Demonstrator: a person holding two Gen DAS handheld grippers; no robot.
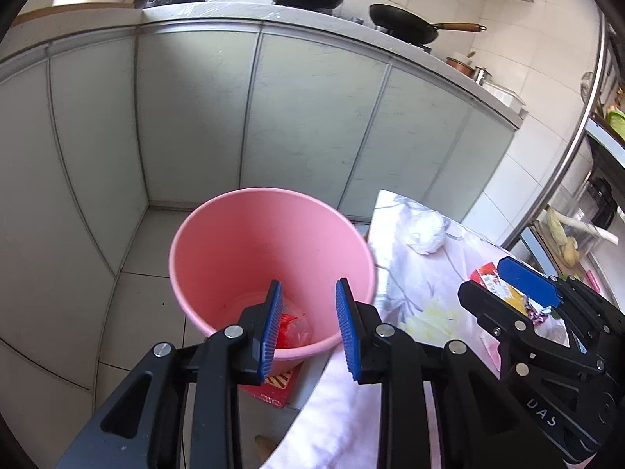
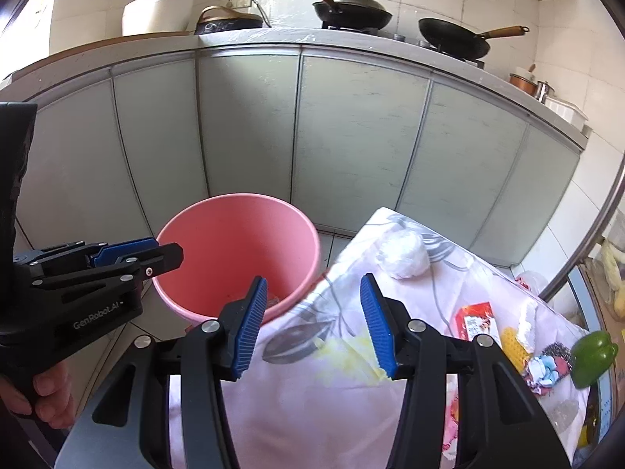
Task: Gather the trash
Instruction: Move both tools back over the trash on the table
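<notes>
The left gripper (image 1: pixel 308 326) hangs over the near rim of the pink bin (image 1: pixel 218 250), jaws parted with nothing between them; the right gripper (image 2: pixel 314 322) is likewise part open and empty, above the near edge of the cloth-covered table (image 2: pixel 332 410). The bin stands on the floor just left of the table, a smooth, tapered pink bucket. Only the left wrist view looks down to its bottom, where red and clear wrappers (image 1: pixel 291 328) lie. Only the right wrist view shows a green pepper (image 2: pixel 591 357) at the table's right, beside a red packet (image 2: pixel 474 320) and a crumpled white wad (image 2: pixel 404 256) farther back.
</notes>
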